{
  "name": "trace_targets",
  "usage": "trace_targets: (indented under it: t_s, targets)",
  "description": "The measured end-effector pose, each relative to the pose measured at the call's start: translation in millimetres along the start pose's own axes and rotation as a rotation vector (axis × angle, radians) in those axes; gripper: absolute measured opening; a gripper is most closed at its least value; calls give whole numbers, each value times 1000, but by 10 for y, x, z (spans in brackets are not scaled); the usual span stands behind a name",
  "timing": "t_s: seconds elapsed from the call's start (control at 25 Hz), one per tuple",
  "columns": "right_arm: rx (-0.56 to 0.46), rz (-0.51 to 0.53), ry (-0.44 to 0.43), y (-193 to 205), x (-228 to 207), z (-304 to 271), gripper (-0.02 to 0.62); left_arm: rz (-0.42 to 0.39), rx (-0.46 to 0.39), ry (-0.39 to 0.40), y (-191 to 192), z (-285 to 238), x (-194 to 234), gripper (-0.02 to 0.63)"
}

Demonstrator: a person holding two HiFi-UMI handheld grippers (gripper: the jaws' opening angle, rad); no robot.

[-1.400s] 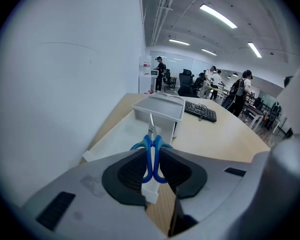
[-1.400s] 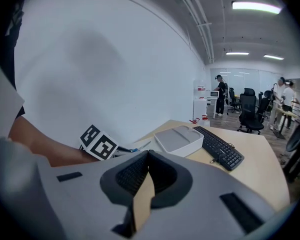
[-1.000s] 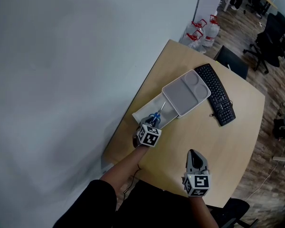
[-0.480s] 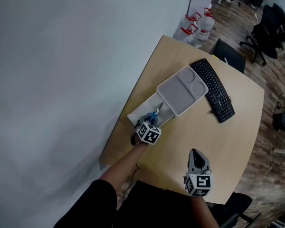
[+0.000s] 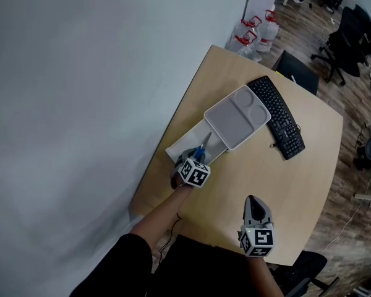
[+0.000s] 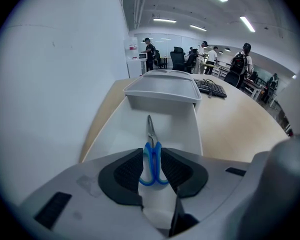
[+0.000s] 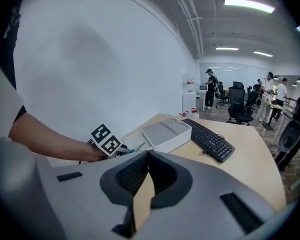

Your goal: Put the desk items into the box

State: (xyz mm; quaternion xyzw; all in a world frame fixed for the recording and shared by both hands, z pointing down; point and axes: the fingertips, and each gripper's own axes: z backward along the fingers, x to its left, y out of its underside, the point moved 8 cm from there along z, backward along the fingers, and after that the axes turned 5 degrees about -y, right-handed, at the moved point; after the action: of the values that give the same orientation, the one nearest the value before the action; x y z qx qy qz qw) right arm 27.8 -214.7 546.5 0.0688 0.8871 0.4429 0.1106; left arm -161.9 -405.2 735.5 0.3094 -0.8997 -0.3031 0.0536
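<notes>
Scissors (image 6: pixel 150 129) with blue handles lie inside the white box (image 6: pixel 115 134), blades pointing toward its far end, where a grey tray-like lid (image 6: pixel 162 90) sits across the top. We see the left gripper (image 6: pixel 151 160) lowered into the near end of the box with the blue handle loops between its black pads (image 6: pixel 125 171). Its jaws have just been opening. The pads look to be only just clear of the handles, though the gap is too fine for us to be sure. The box stands at the wall-side edge of the wooden desk (image 5: pixel 266 184), with a black keyboard (image 5: pixel 279 119) just beyond the lid. The right gripper (image 7: pixel 147 156) hangs over the near desk edge, well apart, its jaw tips closed together on nothing.
</notes>
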Motion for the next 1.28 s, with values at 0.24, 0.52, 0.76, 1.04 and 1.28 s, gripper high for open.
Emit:
trace_targets:
  t_s: [0.24,0.52,0.76,1.04,1.28]
  targets:
    - [-2,11,11,36,-6,90,60,-1,-42,5,-41,55,8,100]
    - [-25,-6,37,73,-81,298,60,47,-136,30,-75,381,-30,110]
    - [-55,5,44,150,-238,551,60,95,-300,14,-206,1127,-247,110]
    - [-105,3,-6,276,-419,1117,58,218,-430,36,-277,2206,-907,93]
    - [-160,5,-13,373,-687,1890,60,284,-534,58,-244,3020,-1696,21]
